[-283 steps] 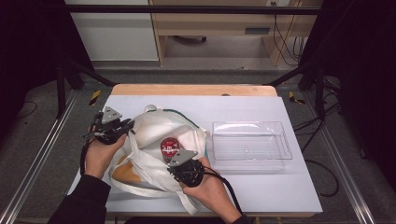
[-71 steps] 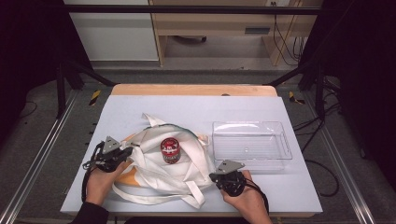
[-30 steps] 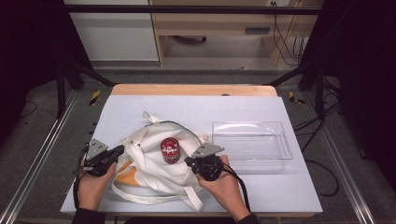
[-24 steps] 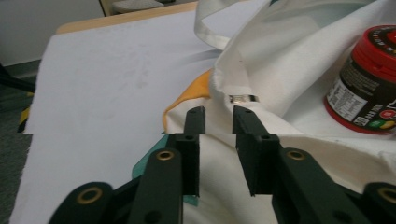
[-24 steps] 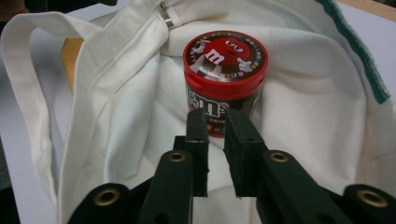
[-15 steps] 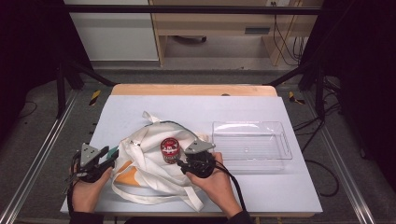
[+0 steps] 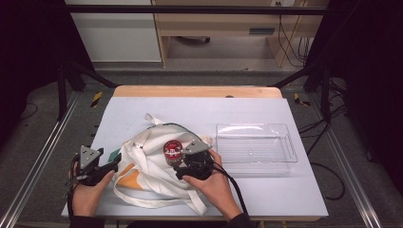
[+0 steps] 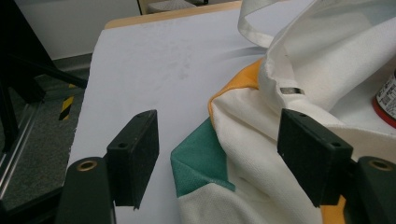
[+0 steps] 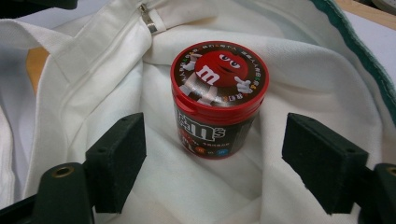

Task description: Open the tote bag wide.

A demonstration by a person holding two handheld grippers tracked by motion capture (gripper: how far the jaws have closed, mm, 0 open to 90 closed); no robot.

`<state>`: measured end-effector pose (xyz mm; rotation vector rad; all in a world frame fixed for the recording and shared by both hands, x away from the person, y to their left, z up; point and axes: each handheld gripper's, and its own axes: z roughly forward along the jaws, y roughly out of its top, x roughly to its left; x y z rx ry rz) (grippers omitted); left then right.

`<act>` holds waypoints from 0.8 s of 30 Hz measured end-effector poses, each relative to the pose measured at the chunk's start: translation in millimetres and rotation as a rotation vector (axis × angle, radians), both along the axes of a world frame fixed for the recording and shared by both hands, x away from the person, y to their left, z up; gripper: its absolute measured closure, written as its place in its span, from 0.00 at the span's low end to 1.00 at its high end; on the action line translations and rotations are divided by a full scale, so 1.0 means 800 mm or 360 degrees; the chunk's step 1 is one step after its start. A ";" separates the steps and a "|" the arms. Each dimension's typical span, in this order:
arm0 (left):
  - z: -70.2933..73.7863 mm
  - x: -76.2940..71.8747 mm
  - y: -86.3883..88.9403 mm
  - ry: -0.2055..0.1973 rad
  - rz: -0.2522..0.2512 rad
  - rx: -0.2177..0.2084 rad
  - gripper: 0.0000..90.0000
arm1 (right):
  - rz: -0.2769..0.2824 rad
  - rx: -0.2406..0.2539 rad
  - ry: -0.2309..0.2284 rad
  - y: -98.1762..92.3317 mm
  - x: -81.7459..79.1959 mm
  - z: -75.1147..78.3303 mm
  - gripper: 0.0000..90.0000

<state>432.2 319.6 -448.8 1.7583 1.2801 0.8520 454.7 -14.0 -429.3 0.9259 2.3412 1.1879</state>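
Reaching for the candy jar [image 9: 218,100] is the step in hand, judging by how the right gripper [image 9: 215,168] points straight at it with both black pads spread wide, one on each side and well clear of the jar's wall. Its jaws have just been opening, and nothing but bag cloth lies between them. To do this well, the gripper should slide forward level until the pads flank the dark body below the red lid, then close squarely there; pinching the lid rim alone risks a slip, and loose cloth caught under a pad could drag the bag along.

Nearest the person, both hands come in from the tabletop's [image 7: 199,109] near edge. The left hand [image 7: 88,190] lies low by the bag's left corner, its left gripper [image 8: 219,163] aimed across the tabletop toward the bag; its jaws too have just been opening and now stand apart, with the green and white corner of the tote bag [image 7: 149,166] lying loose between them, unpressed. The right hand [image 7: 214,183] sits a little farther in, wrist angled inward over the bag's right side.

The jar stands upright on the white cloth in the bag's open hollow. Beyond and to the right, just beside the bag, lies a clear plastic tray [image 7: 285,164].
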 end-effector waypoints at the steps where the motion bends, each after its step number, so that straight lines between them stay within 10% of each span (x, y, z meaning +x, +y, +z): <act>1: 0.000 0.000 0.000 0.0000 0.0001 0.0001 0.32 | -0.0001 -0.0004 -0.0001 0.001 0.000 0.000 0.22; 24: -0.001 0.001 0.002 0.0012 -0.0011 -0.0006 0.31 | 0.0009 -0.0028 0.0070 0.031 0.035 -0.011 0.21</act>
